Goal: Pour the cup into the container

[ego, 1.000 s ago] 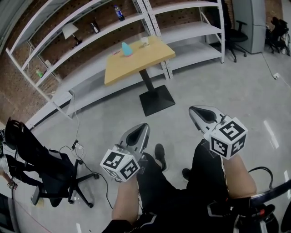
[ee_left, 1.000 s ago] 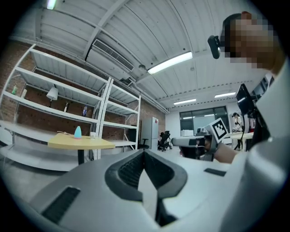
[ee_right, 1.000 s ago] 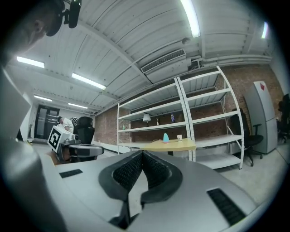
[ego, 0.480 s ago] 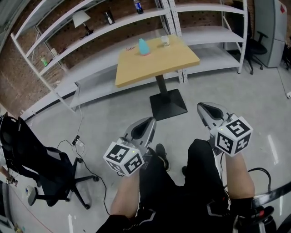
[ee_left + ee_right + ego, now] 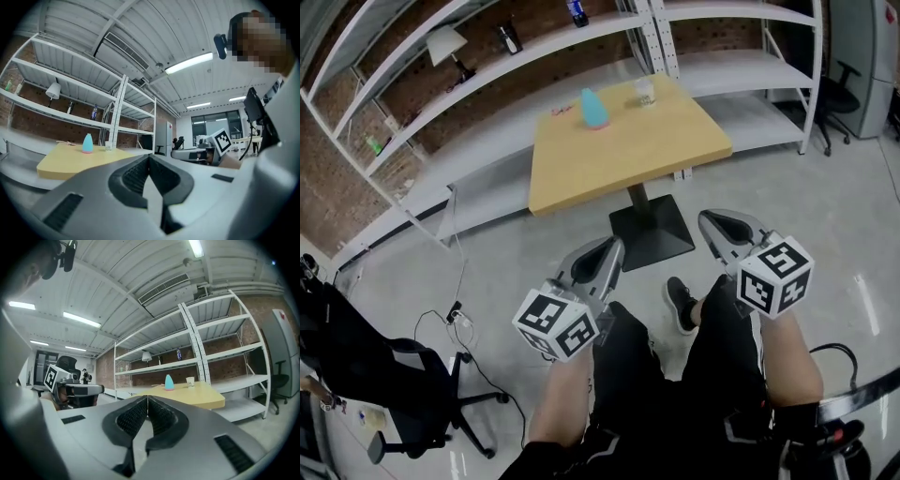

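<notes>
The left gripper [image 5: 607,246] and right gripper [image 5: 712,221], both clenched on nothing (2 empty ones), are far from the cup [image 5: 645,92] and blue container [image 5: 594,108] on the surface [image 5: 628,155], so the step looks like getting close, then opening 1.

One wooden table [image 5: 628,159] stands far ahead, with one turquoise container [image 5: 594,108] and one clear cup [image 5: 645,91] on it. Near me are two grippers, the left gripper [image 5: 609,249] and the right gripper [image 5: 712,223]. Behind the table are two shelf racks, the left rack [image 5: 487,141] and the right rack [image 5: 741,61]. The left rack holds one lamp [image 5: 445,45] and two bottles. There are two office chairs, one near left [image 5: 403,375] and one far right [image 5: 839,98].
</notes>
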Demonstrator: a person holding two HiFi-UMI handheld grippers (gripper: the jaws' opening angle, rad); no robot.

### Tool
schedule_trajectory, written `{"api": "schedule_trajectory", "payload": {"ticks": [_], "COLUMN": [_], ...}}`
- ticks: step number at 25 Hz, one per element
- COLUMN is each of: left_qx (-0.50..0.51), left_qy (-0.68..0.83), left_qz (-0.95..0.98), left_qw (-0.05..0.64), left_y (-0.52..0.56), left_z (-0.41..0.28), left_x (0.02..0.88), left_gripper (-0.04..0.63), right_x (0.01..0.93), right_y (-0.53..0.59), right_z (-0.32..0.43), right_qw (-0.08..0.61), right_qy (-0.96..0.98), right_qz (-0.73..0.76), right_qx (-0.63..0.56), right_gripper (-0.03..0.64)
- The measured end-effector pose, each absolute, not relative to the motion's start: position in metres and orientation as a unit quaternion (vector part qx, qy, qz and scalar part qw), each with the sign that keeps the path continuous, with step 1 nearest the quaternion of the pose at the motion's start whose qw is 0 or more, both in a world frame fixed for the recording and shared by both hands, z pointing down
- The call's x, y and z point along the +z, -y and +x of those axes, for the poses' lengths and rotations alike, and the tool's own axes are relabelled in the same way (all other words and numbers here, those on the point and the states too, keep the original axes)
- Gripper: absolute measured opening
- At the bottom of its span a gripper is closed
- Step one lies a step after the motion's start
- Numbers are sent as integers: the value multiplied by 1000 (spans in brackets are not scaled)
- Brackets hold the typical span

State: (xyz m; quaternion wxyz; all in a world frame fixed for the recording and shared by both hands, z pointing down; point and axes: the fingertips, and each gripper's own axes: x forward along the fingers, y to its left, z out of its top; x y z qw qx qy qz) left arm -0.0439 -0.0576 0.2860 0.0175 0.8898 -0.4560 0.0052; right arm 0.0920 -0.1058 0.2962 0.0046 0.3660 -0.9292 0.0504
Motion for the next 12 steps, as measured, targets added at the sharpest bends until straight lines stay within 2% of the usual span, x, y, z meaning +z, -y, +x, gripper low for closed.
{"api": "schedule_trajectory", "payload": {"ticks": [12], "left_qx": [-11], "left_qy": [451], "left_qz": [892], "left_qw": [-1], "left_y": [209], "left_z": [-104], "left_x": [268], "left_gripper": [2], "right_x": [274], "right_y": [254], "right_z": [40], "right_qw": [-3], "right_qy": [922], "right_qz": [386], "right_qx": [24], "right_gripper": [2]}}
